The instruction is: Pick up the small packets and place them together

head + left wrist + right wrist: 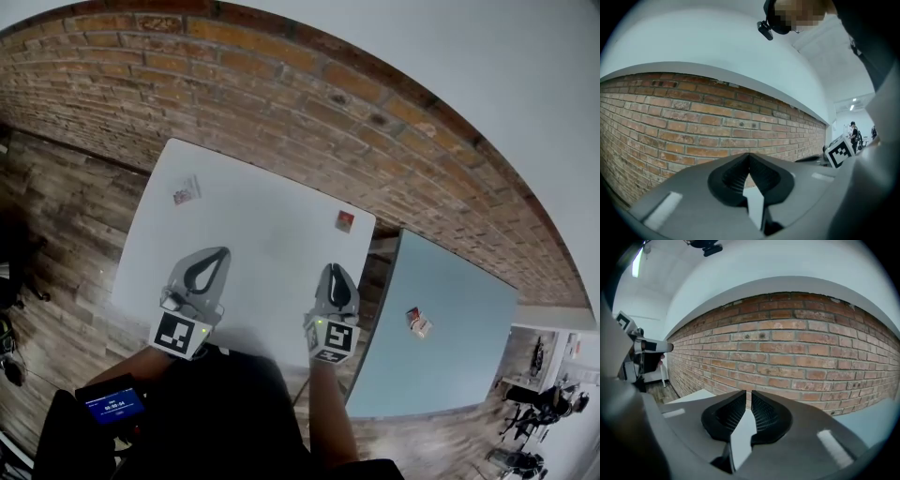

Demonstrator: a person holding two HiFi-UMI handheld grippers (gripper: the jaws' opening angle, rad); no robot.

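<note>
I see three small, flat packets lying well apart. The left packet [187, 190], pale with red print, sits near the far left corner of the smooth white table [267, 239]. The red packet [345, 221] sits by its far right corner, and the third packet [418, 322] is on the pale blue table [459, 366] alongside.

My left gripper [221, 253] hovers over the white table's near side, its ribbed black pads pressed together on nothing. My right gripper [335, 269] shows only a narrow slit between its jaws, which hold nothing.

A rough brick wall [281, 84] stands behind.

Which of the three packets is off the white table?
The right-hand packet, on the light blue table. The red packet and the far-left packet lie on the white table.
</note>
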